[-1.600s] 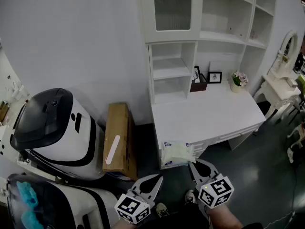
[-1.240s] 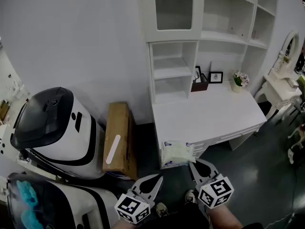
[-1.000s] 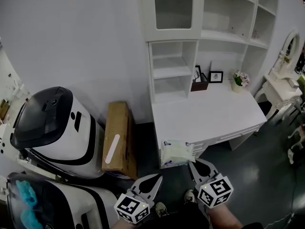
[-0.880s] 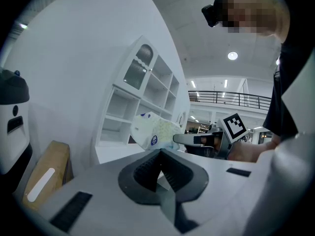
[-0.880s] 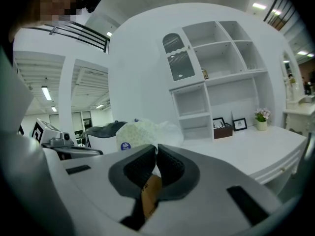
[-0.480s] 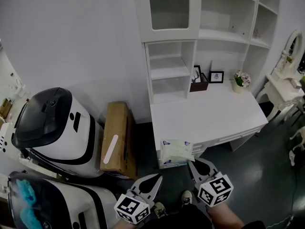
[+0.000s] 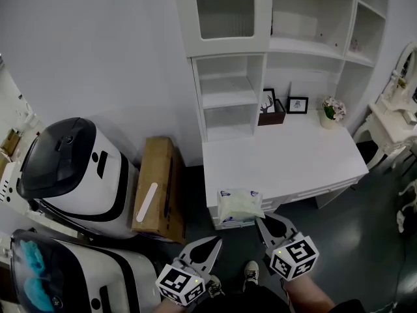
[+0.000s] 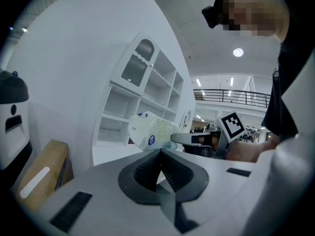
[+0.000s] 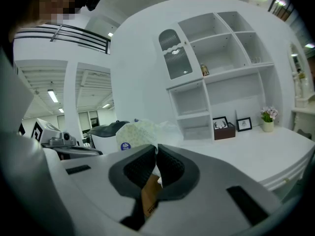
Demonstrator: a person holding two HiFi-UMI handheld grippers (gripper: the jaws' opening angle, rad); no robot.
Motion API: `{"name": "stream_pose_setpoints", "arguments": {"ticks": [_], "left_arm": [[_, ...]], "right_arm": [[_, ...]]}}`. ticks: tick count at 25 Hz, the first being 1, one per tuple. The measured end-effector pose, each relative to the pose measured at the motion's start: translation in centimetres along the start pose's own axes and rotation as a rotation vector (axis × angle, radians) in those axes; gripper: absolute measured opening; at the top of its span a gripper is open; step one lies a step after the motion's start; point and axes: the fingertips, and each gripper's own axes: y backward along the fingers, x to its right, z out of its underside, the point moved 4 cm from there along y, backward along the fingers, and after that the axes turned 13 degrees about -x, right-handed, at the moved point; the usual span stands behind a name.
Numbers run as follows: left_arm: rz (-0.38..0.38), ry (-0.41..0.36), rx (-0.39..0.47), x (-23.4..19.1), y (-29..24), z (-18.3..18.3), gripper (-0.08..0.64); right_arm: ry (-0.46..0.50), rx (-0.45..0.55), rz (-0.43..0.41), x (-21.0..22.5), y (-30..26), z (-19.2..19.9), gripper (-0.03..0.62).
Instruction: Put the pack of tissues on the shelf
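Observation:
A pack of tissues (image 7: 238,206), pale green-white with blue spots on the wrapper, hangs at the front edge of the white desk (image 7: 293,158). My right gripper (image 7: 259,219) is shut on its wrapper; in the right gripper view the pack (image 9: 138,132) sits just past the closed tips (image 9: 156,147). My left gripper (image 7: 218,241) is lower and to the left, shut on nothing (image 8: 160,152). From the left gripper view the pack (image 8: 150,131) is ahead, pinched from the right. The white shelf unit (image 7: 227,100) rises at the desk's back, its open shelves (image 9: 194,116) bare.
A brown cardboard box (image 7: 156,188) leans left of the desk. Two large white-and-black machines (image 7: 71,168) fill the left side. Picture frames (image 7: 294,104), a dark box (image 7: 272,117) and a flower pot (image 7: 329,113) stand at the desk's back. A white dressing table (image 7: 399,113) is at far right.
The head view has drifted, so the desk and shelf sit a little further left and lower. Both grippers keep their pose, the right one still holding the pack.

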Motion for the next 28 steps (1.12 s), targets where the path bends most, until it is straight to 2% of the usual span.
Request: {"name": "stream_pose_setpoints", "arguments": {"ticks": [10,28], "left_arm": [[-0.046,0.021,-0.033,1.6,-3.4,0.2,-0.002],[-0.15,0.026,-0.015,4.6,-8.6,-1.7,-0.002]], "right_arm": [[-0.021,-0.016,-0.046,4.1,-0.2,1.0,0.006],[0.007,-0.008,-0.146,10.3,-0.1,0.0,0.006]]}}
